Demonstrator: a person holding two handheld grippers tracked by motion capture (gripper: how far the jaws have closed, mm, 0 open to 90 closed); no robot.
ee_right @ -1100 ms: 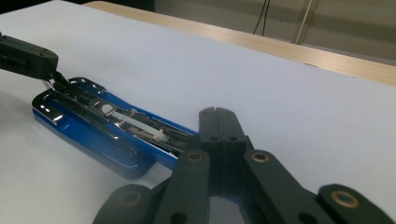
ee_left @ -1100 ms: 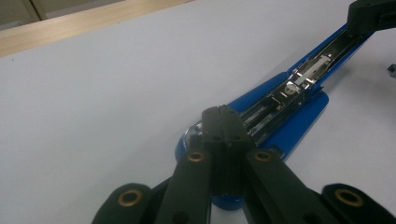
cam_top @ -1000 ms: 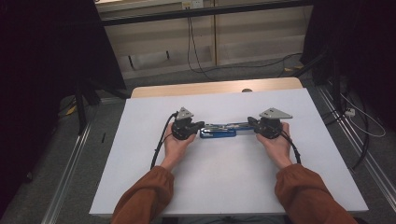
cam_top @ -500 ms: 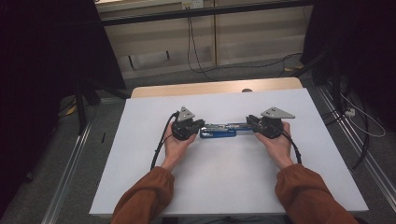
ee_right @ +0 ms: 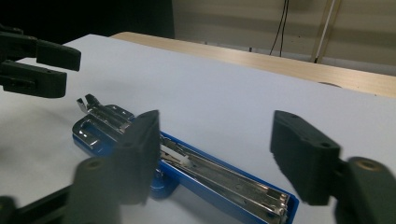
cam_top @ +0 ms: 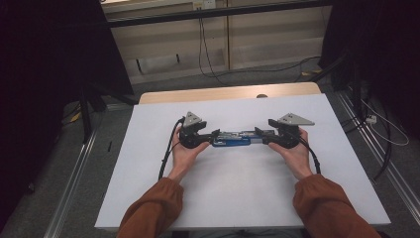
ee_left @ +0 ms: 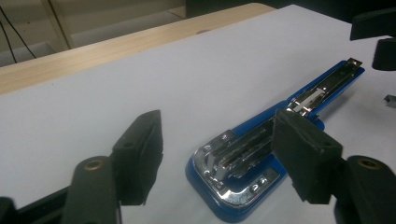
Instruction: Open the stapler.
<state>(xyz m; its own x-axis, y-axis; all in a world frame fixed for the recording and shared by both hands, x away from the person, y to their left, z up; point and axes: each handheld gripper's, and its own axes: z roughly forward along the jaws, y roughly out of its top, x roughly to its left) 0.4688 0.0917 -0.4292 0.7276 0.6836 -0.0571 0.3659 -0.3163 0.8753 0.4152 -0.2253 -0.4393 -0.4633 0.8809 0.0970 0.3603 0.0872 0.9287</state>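
The left gripper has just spread its jaws, and they stand apart with nothing pressed between them; the chrome hinge end of the blue stapler lies on the bench just ahead of its pads, closer to the right-hand one in the left gripper view. The right gripper has just opened too, its jaws wide and empty, straddling the stapler's other end. The stapler lies flat, swung fully open with its staple channel exposed, between the two grippers on the white bench. Judged from this, unfolding looks done and both grips released; loading or closing appears left.
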